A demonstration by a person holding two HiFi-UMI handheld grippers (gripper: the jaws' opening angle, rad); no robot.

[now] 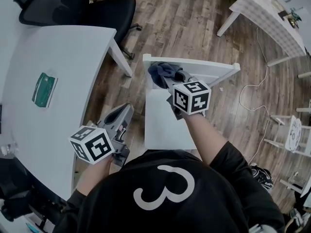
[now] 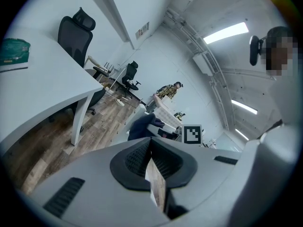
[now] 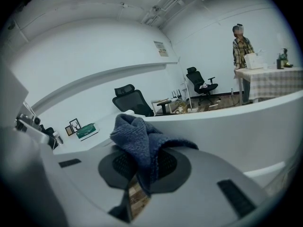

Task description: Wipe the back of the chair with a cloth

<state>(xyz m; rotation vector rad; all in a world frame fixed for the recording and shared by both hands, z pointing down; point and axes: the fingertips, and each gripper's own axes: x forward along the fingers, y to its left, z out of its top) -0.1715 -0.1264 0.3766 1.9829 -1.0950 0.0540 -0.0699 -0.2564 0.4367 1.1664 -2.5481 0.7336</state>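
- Head view: pressing the cloth (image 1: 162, 72) onto the left end of the chair (image 1: 161, 121) back's top rail with the right gripper (image 1: 167, 79), probably starting there so as to sweep rightward along the rail.
- Holding the left gripper (image 1: 125, 114) low beside the chair seat's left edge, well short of the back, apparently parking it clear of the wiping arm.
- Noting the white desk (image 1: 58, 57) close on the chair's left, with a leg near the back's left end, likely cramping room on that side.
- Also spotting a green pack (image 1: 44, 89) on that desk, well apart from the chair, a black office chair (image 1: 82, 8) beyond the chair's far left corner, and a checked table (image 1: 272, 18) far off to its right.
- Left gripper view: showing the pads meeting with nothing between them; glimpsing the cloth beyond, at the chair back.
- Right gripper view: pinching a fold of the cloth firmly between closed pads, leaving the rest bunched above them as a wiping wad, with the white rail right behind.
- Spotting a standing person (image 3: 242, 44) far past the chair, seemingly out of the way.
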